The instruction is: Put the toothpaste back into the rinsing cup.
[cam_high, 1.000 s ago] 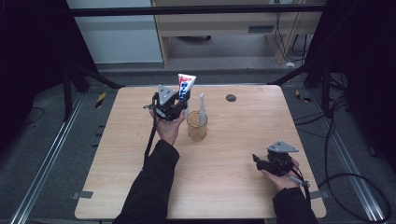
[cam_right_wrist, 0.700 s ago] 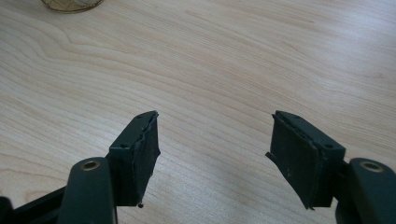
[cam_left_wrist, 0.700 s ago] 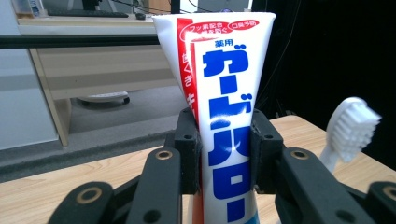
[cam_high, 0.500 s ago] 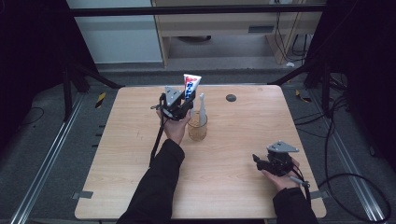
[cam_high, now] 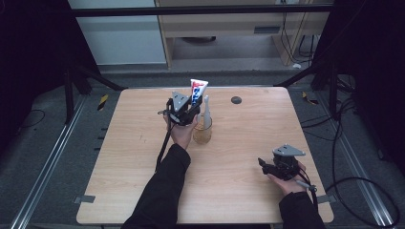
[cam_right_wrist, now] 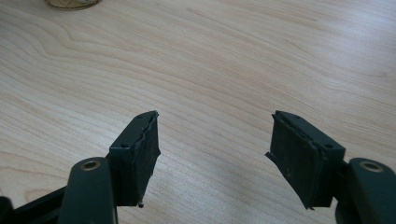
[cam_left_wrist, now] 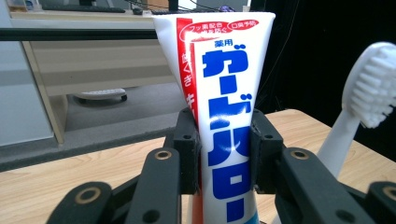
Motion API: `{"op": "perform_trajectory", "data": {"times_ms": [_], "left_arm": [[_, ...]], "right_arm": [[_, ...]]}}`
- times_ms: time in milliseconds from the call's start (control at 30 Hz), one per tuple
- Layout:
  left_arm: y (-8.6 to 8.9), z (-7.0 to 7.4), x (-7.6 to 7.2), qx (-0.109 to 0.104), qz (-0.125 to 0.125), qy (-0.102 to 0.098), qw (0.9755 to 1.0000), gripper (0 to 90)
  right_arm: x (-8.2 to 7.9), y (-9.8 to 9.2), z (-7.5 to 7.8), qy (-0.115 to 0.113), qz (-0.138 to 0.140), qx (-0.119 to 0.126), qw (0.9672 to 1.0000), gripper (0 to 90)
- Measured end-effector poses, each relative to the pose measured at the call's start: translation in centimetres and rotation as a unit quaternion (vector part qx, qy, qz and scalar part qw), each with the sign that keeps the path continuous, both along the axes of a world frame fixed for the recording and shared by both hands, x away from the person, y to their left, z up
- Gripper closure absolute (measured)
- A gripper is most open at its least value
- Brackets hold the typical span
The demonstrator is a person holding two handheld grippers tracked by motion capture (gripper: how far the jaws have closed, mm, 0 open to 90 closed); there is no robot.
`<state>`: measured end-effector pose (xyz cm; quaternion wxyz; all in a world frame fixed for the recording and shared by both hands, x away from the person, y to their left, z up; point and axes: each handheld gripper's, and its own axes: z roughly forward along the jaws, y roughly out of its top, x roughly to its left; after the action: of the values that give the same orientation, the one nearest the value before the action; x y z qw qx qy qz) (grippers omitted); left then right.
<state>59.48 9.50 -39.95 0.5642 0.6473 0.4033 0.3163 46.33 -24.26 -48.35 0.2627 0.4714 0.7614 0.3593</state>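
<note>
A clear glass cup (cam_high: pixel 203 133) stood near the centre of the wooden table (cam_high: pixel 124 167), with a white toothbrush (cam_high: pixel 206 109) upright inside it, bristles up. The left gripper (cam_high: pixel 190 110) pinched a toothpaste tube (cam_high: pixel 197 91) between its pads, holding it upright just beside the cup rim; whether the tube's lower end was inside the cup could not be told. A small dark disc (cam_high: pixel 236 100) lay toward the far edge. The right gripper (cam_high: pixel 263 164) rested well apart, jaws spread over bare wood.

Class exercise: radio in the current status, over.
Left gripper shut on toothpaste tube, beside cup holding toothbrush. Right gripper open, idle over table.
</note>
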Motion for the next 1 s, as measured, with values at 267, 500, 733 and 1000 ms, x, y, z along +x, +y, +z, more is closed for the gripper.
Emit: {"op": "perform_trajectory", "data": {"times_ms": [267,500,733,1000], "left_arm": [[-0.2,-0.7,0.0,-0.004,-0.007,0.001,1.0,68.4],[-0.5,-1.0,0.2,-0.002,-0.011,0.002,0.9999,68.3],[-0.7,-1.8,0.3,0.001,-0.011,0.012,0.9999,68.0],[-0.7,-2.4,0.5,0.011,-0.018,0.031,0.9993,67.0]], "right_arm": [[0.0,0.0,0.0,0.001,0.001,0.0,1.0,32.7],[0.0,0.0,-0.1,0.001,0.003,-0.001,1.0,32.7],[0.0,0.1,-0.1,0.0,0.003,-0.001,1.0,32.8],[0.0,0.2,-0.1,0.005,0.004,0.0,1.0,32.7]]}}
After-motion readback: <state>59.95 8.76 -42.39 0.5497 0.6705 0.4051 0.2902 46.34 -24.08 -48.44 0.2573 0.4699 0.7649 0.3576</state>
